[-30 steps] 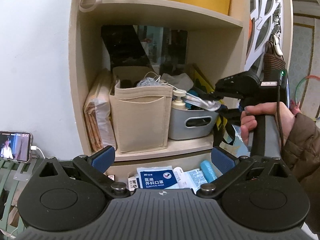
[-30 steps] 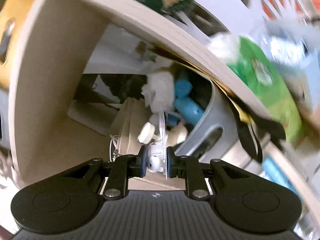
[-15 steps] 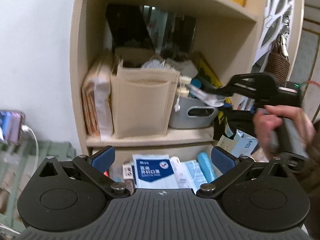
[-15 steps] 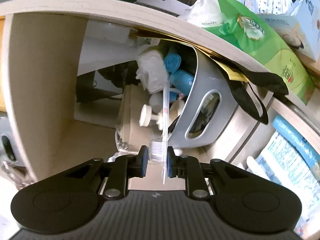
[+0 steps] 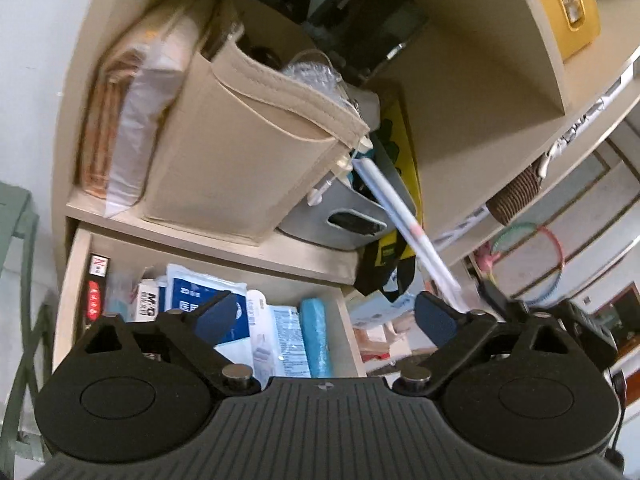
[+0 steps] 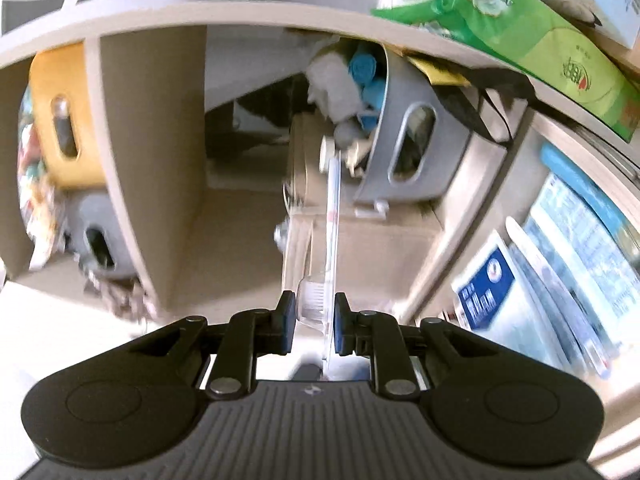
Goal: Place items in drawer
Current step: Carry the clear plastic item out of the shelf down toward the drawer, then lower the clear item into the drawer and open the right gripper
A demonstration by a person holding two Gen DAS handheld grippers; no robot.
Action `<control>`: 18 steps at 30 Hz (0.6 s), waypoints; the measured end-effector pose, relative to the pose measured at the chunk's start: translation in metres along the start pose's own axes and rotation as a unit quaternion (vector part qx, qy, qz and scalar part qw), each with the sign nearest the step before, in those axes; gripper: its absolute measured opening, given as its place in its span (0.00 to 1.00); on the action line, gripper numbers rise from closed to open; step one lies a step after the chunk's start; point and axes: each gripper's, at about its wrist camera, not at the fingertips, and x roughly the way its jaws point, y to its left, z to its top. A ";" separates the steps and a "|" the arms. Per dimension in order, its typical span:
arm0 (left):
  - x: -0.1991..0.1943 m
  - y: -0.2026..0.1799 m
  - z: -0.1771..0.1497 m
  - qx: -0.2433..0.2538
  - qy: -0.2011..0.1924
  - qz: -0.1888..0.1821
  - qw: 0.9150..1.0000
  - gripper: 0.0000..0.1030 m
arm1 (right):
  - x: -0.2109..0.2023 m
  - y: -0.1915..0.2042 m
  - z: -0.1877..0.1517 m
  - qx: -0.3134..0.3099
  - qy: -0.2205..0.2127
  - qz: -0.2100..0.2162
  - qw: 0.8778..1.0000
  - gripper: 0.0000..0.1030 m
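Observation:
My right gripper (image 6: 314, 318) is shut on a packaged toothbrush (image 6: 330, 236), a long clear blister pack whose far end reaches toward the grey basket (image 6: 420, 160). The same toothbrush pack (image 5: 404, 224) slants across the left wrist view, clear of the basket (image 5: 352, 224) on the shelf. My left gripper (image 5: 324, 316) is open and empty above the open drawer (image 5: 72, 272), which holds a blue mask packet (image 5: 208, 292), a blue roll (image 5: 314, 336) and several other packets. The drawer also shows at the right of the right wrist view (image 6: 560, 248).
A beige fabric organiser (image 5: 248, 152) and a wrapped paper bundle (image 5: 128, 128) stand on the shelf above the drawer. A yellow bin (image 5: 572, 8) sits on the upper shelf. A black strap (image 5: 384, 268) hangs beside the basket. Green packets (image 6: 540, 32) lie beyond the shelf side.
My right gripper has pulled the toothbrush pack back out of the grey basket. My left gripper has tilted and moved closer over the drawer, still open.

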 end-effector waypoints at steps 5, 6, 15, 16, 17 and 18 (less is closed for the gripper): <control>0.014 0.005 -0.003 -0.020 0.019 -0.008 1.000 0.73 | -0.015 -0.012 -0.022 0.025 0.031 0.008 0.999 0.21; 0.017 0.007 -0.005 -0.021 0.024 -0.008 0.999 0.71 | -0.016 -0.017 -0.025 0.032 0.035 0.007 0.999 0.21; 0.024 0.010 -0.031 0.014 0.042 0.078 0.996 0.57 | -0.023 -0.067 -0.031 0.071 0.007 -0.073 0.995 0.21; 0.022 0.011 -0.035 0.019 0.041 0.086 0.995 0.58 | -0.023 -0.072 -0.032 0.072 0.006 -0.088 0.994 0.21; 0.020 0.011 -0.038 0.024 0.040 0.094 0.995 0.58 | -0.024 -0.077 -0.032 0.070 0.005 -0.100 0.993 0.21; 0.018 0.012 -0.041 0.029 0.040 0.100 0.994 0.58 | -0.024 -0.081 -0.033 0.065 0.003 -0.112 0.992 0.21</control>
